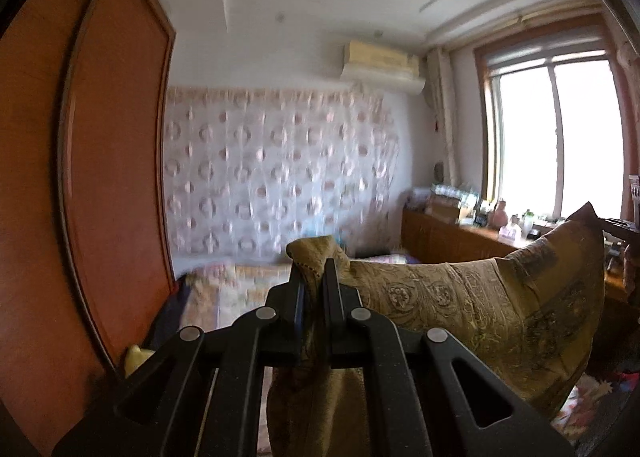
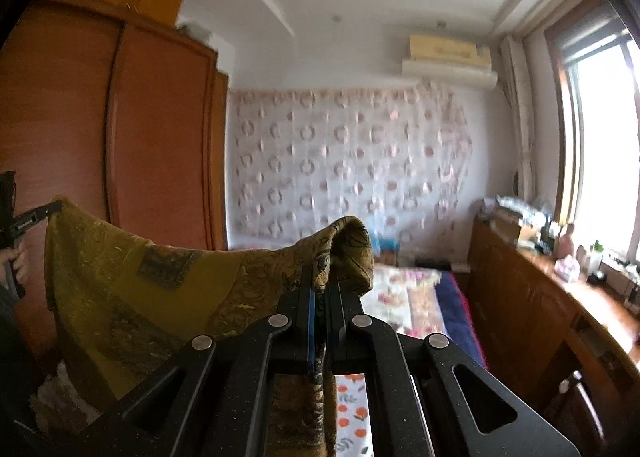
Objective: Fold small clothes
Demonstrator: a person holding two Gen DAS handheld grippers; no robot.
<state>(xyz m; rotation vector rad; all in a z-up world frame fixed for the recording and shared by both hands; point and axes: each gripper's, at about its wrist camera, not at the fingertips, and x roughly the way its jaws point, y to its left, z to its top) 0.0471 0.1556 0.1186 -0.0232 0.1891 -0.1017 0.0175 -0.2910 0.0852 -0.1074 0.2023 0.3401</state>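
An olive-gold patterned cloth (image 1: 472,309) hangs stretched in the air between both grippers. My left gripper (image 1: 314,273) is shut on one top corner of it, and the cloth runs off to the right. My right gripper (image 2: 322,281) is shut on the other top corner, and the cloth (image 2: 132,289) runs off to the left. The left gripper (image 2: 50,209) also shows at the far left of the right wrist view, holding its corner with a hand below it. The cloth's lower edge is hidden behind the gripper bodies.
A bed with a floral cover (image 2: 404,297) lies below and ahead. An orange-brown wardrobe (image 2: 120,129) stands on the left. A low wooden cabinet (image 2: 532,289) with bottles and boxes runs under the window (image 1: 556,137) on the right. A patterned curtain (image 2: 352,161) covers the far wall.
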